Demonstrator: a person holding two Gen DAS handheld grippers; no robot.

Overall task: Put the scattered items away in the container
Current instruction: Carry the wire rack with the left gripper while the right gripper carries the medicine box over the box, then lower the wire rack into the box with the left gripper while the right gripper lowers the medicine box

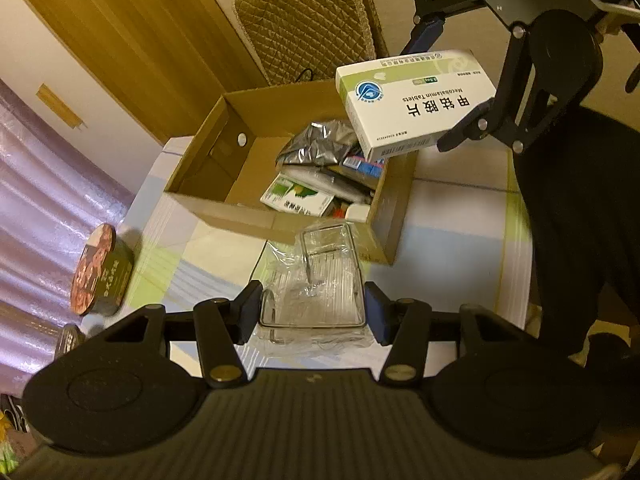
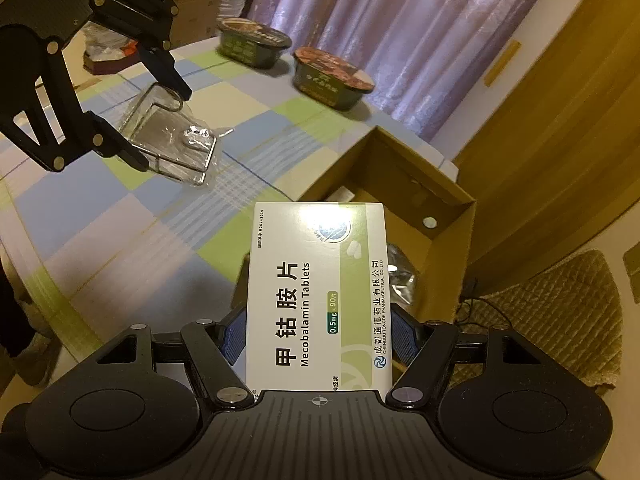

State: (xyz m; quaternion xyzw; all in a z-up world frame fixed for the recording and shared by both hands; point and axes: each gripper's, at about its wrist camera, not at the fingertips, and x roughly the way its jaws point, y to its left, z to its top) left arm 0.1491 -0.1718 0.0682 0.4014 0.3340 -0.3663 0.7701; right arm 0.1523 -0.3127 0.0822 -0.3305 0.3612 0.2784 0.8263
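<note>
An open cardboard box [image 1: 224,204] [image 2: 452,204] stands on the checked tablecloth, holding a silver pouch [image 1: 316,142], a green-and-white carton and other small items. My right gripper [image 2: 318,330] [image 1: 452,96] is shut on a white and green Mecobalamin tablet box [image 2: 316,296] [image 1: 408,100], held in the air above the box's near right corner. My left gripper [image 1: 314,312] [image 2: 160,124] is shut on a clear plastic-wrapped wire-framed item [image 1: 320,280] [image 2: 176,144], held just above the table, short of the cardboard box.
Two dark instant-noodle bowls [image 2: 332,76] [image 2: 254,42] sit on the table by the purple curtain; one bowl [image 1: 100,268] is left of my left gripper. A quilted chair cushion [image 1: 308,20] lies beyond the box. A person's dark clothing [image 1: 580,220] is at the right.
</note>
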